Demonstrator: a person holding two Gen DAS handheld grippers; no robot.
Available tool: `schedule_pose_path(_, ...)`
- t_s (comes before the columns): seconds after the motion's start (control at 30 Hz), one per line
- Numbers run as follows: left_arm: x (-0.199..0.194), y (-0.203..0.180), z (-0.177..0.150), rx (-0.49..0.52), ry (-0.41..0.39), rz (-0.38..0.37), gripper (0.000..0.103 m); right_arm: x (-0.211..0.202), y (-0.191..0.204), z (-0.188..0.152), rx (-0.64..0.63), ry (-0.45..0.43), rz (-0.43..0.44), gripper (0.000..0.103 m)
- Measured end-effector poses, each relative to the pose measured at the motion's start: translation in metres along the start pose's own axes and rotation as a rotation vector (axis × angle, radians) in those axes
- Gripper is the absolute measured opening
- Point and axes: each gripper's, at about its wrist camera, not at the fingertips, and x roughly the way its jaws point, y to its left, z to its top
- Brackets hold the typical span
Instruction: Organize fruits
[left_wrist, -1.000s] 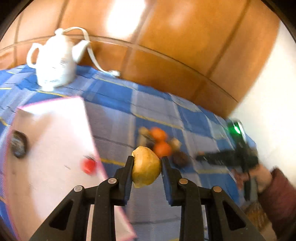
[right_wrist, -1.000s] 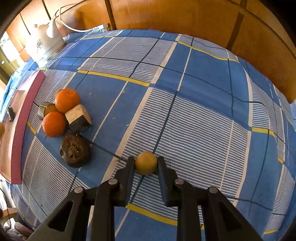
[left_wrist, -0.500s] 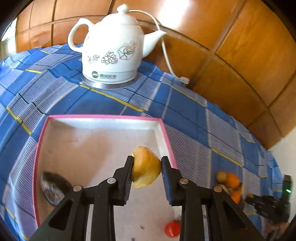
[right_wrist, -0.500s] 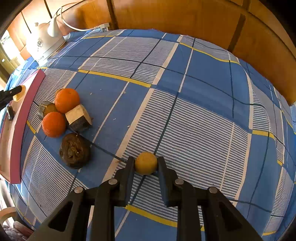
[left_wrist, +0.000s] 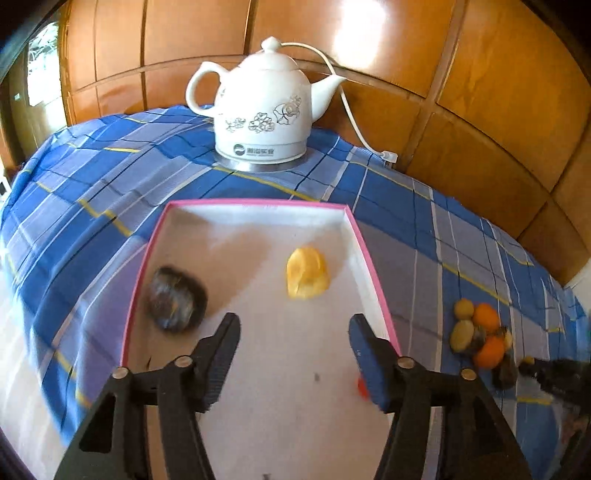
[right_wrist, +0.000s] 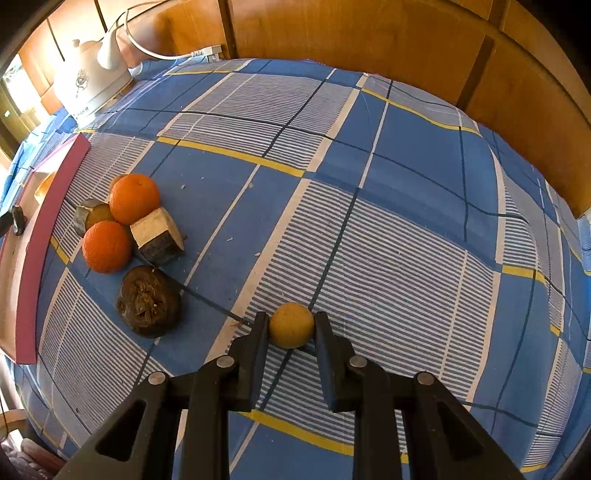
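Yellow fruit piece (left_wrist: 306, 272) lies loose in the pink-rimmed tray (left_wrist: 373, 269), centre of the left view, near a blurred dark fruit (left_wrist: 175, 298). Left gripper (left_wrist: 291, 341) is empty, jaws wide apart above the tray: drop step looks done. Right gripper (right_wrist: 290, 328) is clamped on a small yellow ball fruit (right_wrist: 291, 325), lower centre, on the tablecloth (right_wrist: 406, 206). Next: carry it to the tray. Only the right view shows the oranges (right_wrist: 133, 198) clearly; only the left shows the tray's inside and a red thing, possibly a small fruit.

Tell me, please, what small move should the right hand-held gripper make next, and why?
Probably lift and carry: the right hand-held gripper grips the small yellow fruit, while the pink-rimmed tray already holds the yellow piece below the open left hand-held gripper.
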Motion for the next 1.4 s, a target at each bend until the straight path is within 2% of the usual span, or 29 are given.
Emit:
schedule_pose_path(0.1, -0.016, 0.001, -0.013, 0.001, -0.025, 0.025, 0.076, -0.001, 0.004, -0.001, -0.004, -0.003, -0.009, 0.025)
schedule_pose_path(0.47, -0.057, 0.002, -0.041, 0.004, -0.096, 0.086, 0.102, 0.0, 0.01, -0.004, -0.017, -0.014, -0.031, 0.025)
schedule_pose_path(0.97, -0.081, 0.007, -0.049, 0.011, -0.151, 0.161, 0.103, 0.0, 0.014, -0.007, -0.035, -0.027, -0.043, 0.025)
schedule_pose_path(1.4, -0.08, 0.012, -0.053, 0.005, -0.147, 0.207, 0.103, -0.001, 0.014, -0.007, -0.035, -0.028, -0.045, 0.025)
